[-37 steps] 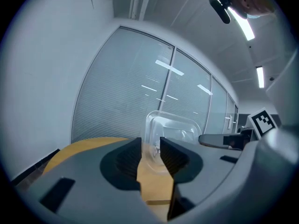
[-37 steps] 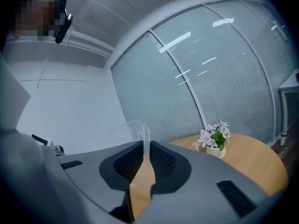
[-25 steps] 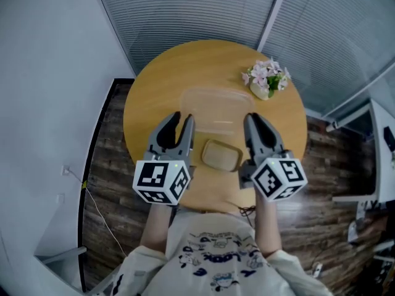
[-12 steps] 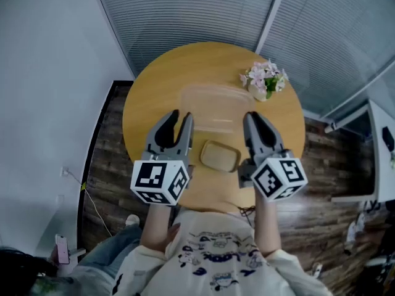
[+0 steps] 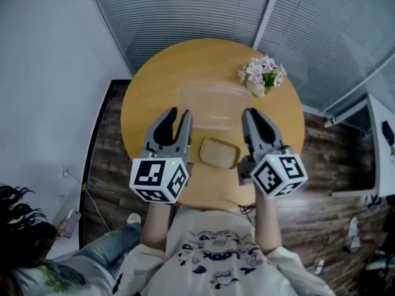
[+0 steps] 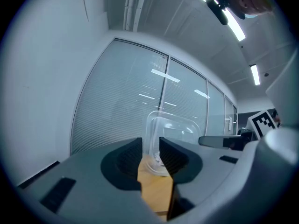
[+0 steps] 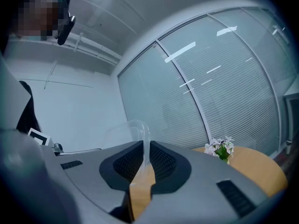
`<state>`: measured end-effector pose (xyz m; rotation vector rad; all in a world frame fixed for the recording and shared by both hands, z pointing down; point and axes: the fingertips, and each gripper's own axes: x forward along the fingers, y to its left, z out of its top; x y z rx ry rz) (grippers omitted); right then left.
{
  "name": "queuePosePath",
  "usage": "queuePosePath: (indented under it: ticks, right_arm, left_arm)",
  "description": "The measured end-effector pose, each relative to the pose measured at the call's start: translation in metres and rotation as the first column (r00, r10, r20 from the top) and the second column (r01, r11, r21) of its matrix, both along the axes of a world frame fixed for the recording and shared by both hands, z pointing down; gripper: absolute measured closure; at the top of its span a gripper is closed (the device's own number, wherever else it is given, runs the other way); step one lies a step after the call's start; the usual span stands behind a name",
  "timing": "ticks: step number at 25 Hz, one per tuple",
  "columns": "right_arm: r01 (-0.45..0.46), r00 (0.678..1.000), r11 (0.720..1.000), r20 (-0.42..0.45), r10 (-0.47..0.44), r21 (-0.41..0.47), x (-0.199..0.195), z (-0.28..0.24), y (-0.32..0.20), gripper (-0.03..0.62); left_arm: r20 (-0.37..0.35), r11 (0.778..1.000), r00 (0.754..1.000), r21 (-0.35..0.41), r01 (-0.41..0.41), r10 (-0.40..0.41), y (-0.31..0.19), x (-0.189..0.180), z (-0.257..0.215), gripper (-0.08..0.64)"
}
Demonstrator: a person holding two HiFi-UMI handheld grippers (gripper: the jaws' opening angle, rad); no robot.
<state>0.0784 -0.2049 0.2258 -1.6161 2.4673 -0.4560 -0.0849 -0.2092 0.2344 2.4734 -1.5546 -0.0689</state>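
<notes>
Jaws of my left gripper (image 6: 150, 149) and right gripper (image 7: 145, 148) each pinch a wall of the clear container (image 5: 213, 100) over the round table (image 5: 148, 91); from above it is barely visible, its base hidden behind them.

tub (image 5: 213, 103) between left gripper (image 5: 177, 113), right gripper (image 5: 251, 115) | tray (image 5: 219, 153) on table (image 5: 154, 85), nearer | flowers (image 5: 262, 76) far right
</notes>
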Motion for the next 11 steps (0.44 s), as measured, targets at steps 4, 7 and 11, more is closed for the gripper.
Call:
queuePosePath:
  ticks: [4,7,11]
  right_arm:
    - [0.002,1.0,1.0,0.0,-0.002,0.0,0.0002,0.0018,-0.0002,0.551]
    - [0.002,1.0,1.0,-0.001,-0.002,0.0,0.0005,0.0028,-0.0015,0.551]
    - [0.002,1.0,1.0,-0.003,-0.002,-0.004,-0.0001,0.0044,-0.0032,0.551]
  left_arm:
    - [-0.002,1.0,1.0,-0.003,0.0,0.0,-0.0006,0.0004,0.0016,0.445]
    - [-0.001,1.0,1.0,-0.003,-0.002,0.002,-0.0017,0.0003,0.0022,0.445]
    - [0.0,1.0,1.0,-0.003,-0.003,0.003,-0.0033,-0.0004,0.0023,0.445]
